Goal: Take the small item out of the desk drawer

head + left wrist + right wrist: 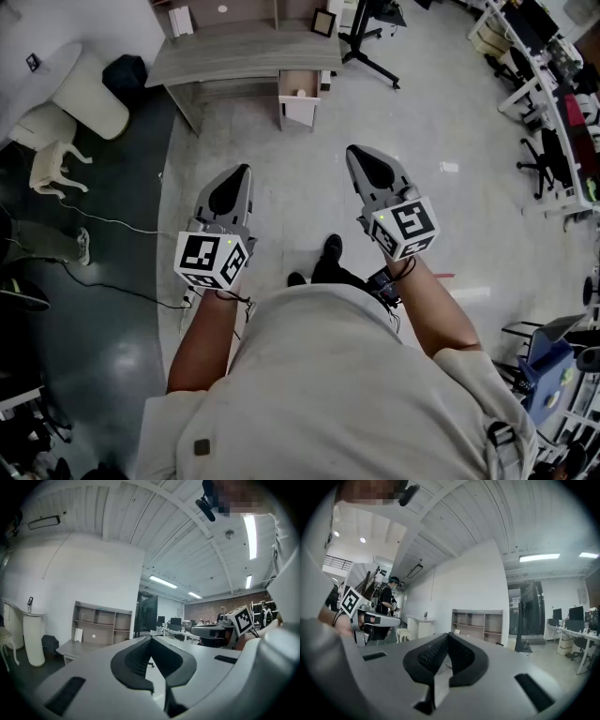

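The grey desk (234,52) stands far ahead by the wall. Its drawer unit (299,111) is at the desk's right end, and the top drawer (298,84) is pulled open with a small pale item (300,92) inside. My left gripper (245,171) and right gripper (353,150) hang in the air over the floor, well short of the desk. Both are shut and hold nothing. The left gripper view has its jaws (150,640) meeting at the tip, with the desk (70,647) low at the left. My right gripper (448,635) points toward the shelf unit (480,623).
A white cylindrical stand (89,94), a black bag (125,70) and a small white chair (47,155) stand left of the desk. Cables (122,225) cross the dark floor. A black stand base (370,52) is right of the desk. Office chairs (544,155) line the right. A person (389,597) stands at left.
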A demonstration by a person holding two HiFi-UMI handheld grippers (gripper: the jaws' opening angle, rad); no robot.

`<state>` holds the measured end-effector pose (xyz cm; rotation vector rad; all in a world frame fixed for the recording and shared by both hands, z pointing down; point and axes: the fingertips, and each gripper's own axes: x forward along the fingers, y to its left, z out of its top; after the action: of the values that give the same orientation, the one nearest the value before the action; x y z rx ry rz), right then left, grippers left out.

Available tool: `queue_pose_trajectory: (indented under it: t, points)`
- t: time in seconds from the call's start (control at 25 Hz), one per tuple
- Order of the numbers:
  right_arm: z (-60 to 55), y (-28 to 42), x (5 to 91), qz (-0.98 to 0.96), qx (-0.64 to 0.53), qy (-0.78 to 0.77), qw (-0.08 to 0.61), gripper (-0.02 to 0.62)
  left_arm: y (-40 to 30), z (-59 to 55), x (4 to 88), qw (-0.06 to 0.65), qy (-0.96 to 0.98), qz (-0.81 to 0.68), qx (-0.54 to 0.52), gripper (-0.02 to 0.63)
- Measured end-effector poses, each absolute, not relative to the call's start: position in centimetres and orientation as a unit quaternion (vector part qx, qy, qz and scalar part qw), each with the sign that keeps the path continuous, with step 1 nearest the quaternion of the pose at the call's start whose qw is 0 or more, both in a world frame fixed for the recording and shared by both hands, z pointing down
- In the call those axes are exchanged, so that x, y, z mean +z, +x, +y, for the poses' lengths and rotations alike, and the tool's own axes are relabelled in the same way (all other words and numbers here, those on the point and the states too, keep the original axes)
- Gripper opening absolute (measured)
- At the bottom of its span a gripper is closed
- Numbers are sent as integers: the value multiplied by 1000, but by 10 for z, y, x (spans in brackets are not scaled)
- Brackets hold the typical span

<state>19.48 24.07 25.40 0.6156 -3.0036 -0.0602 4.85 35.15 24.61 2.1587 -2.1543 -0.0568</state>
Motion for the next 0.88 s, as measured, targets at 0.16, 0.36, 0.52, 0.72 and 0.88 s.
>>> queue_pose_trajectory:
  t: [0.16, 0.36, 0.52, 0.72, 0.88]
  points:
    - [240, 186, 257, -979, -23, 198, 37, 17, 39, 351, 246, 38, 707, -706, -17, 15]
    - [241, 182, 264, -980, -20, 195, 41, 17, 33, 348, 248, 39, 705, -708, -19, 15]
    - [236, 177, 267, -980, -18, 194, 43, 17, 29, 342, 248, 37, 706, -707, -16, 15]
    - [222, 176, 274, -980, -8, 192, 40, 17, 30, 328, 255, 42, 707, -706, -15, 15]
    - [206, 179, 279, -980, -6, 194, 42, 17, 33, 312, 262, 46, 708, -705, -11, 15]
